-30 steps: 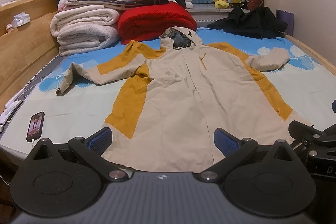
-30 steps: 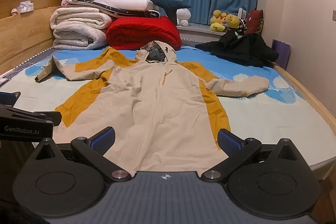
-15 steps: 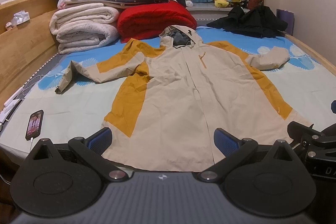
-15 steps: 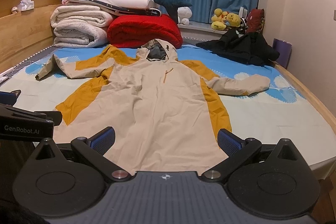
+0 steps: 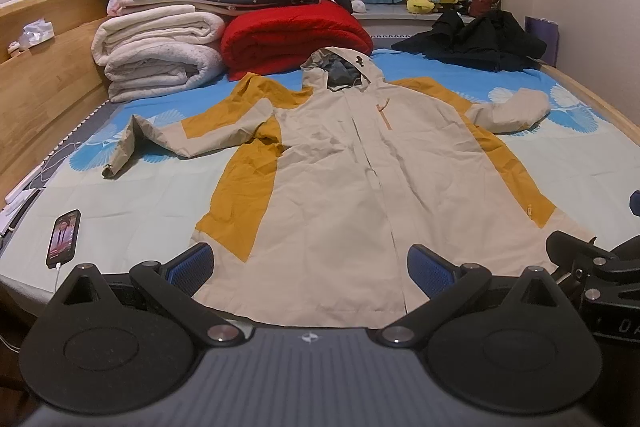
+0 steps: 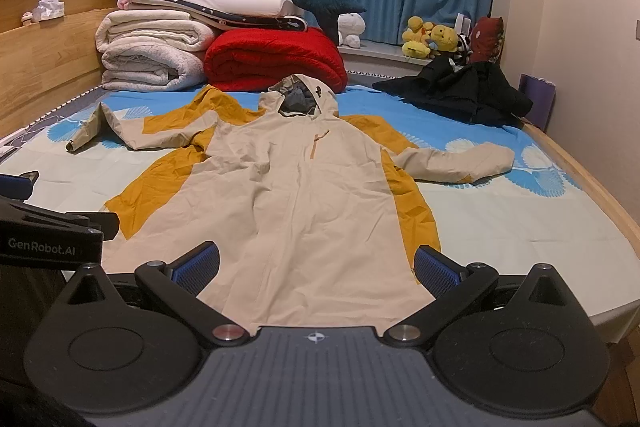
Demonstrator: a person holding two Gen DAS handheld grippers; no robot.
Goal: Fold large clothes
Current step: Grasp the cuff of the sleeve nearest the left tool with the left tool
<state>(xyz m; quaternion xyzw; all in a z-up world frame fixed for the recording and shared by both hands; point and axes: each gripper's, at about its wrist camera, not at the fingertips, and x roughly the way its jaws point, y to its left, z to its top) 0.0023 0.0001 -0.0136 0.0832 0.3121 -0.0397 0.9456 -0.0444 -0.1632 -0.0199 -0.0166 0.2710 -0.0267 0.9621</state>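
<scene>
Hovering at the hem — both the left hand-held gripper (image 5: 308, 267) and right hand-held gripper (image 6: 316, 267) released, empty. Jacket (image 5: 360, 167) lies flat, sleeves spread, on the bed (image 5: 120, 203). Folding not started — likely next: grab a sleeve.

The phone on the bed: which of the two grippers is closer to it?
Left. The phone lies just left of the left gripper; the right gripper hangs farther right, over the jacket's hem.
</scene>
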